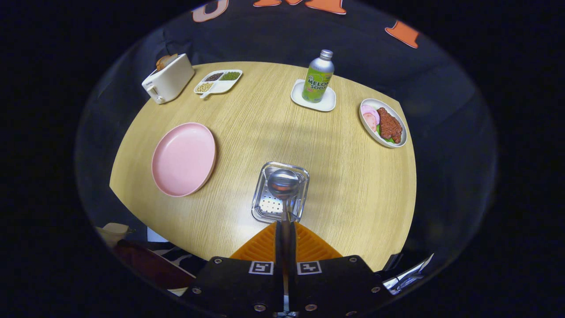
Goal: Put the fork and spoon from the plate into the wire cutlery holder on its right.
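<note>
The hand-held gripper, with its two ribbed orange fingers drawn close together, is clamped on the thin handle of a shiny metal spoon; both pads press the handle from either side. The spoon stands out straight ahead of the fingertips, its rounded bowl the far end, hanging over the rectangular steel cutlery holder with a perforated bottom. The holder sits on the pale wooden table just beyond the fingertips, and the spoon's bowl lies over its far half; whether the spoon touches the holder cannot be told. To the left of the holder, somewhat apart, rests a round pink plate, its surface bare, and no fork can be made out in the holder. Farther off, past the holder, a green melon-soda bottle with a silver cap stands upright on a small white square dish. To the right of that lies an oval white plate carrying a brown meat cutlet, pink slices and a little green. At the far left of the table sits a cream-coloured toaster with bread in its slot, and just beside it a white divided tray with beans and grains in its three compartments.
</note>
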The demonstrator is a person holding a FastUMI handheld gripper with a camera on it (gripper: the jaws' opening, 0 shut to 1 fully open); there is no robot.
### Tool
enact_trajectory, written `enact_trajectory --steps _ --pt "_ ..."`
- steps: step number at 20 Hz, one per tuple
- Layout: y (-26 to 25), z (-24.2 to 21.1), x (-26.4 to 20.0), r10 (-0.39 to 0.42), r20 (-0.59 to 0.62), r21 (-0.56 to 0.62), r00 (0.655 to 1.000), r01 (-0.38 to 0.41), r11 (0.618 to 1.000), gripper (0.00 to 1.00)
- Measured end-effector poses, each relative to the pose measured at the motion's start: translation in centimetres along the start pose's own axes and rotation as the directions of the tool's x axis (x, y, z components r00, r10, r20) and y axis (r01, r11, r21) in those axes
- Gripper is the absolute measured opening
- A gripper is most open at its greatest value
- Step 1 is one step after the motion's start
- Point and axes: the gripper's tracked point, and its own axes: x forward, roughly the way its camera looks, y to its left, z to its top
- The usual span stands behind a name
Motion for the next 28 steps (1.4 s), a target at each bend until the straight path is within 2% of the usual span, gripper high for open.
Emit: enact_trajectory --steps 5,13,17,19,20,22,25,28 --pt "0.1 -0.3 1.0 0.001 -0.056 -0.042 0.998 -0.004 0.999 0.05" --pt "-0.3 1.3 0.5 -0.003 0.002 -0.019 1.0 0.003 1.0 0.17" --pt "-0.6 1.4 -0.3 -0.022 0.05 -0.003 0.998 0.022 1.0 0.42" --pt "-1.1 1.9 -0.9 -0.053 0.113 0.032 0.992 0.049 0.998 0.59" --pt "-1.2 2.3 -1.6 -0.069 0.155 0.064 0.986 0.06 0.996 0.71" --pt "-1.5 3.4 -3.2 -0.09 0.248 0.139 0.965 0.057 0.989 0.87" --pt "-2.4 5.5 -7.2 -0.129 0.392 0.227 0.911 0.04 0.973 0.99" --pt "-4.2 7.8 -13.4 -0.186 0.529 0.285 0.828 0.034 0.958 0.99"
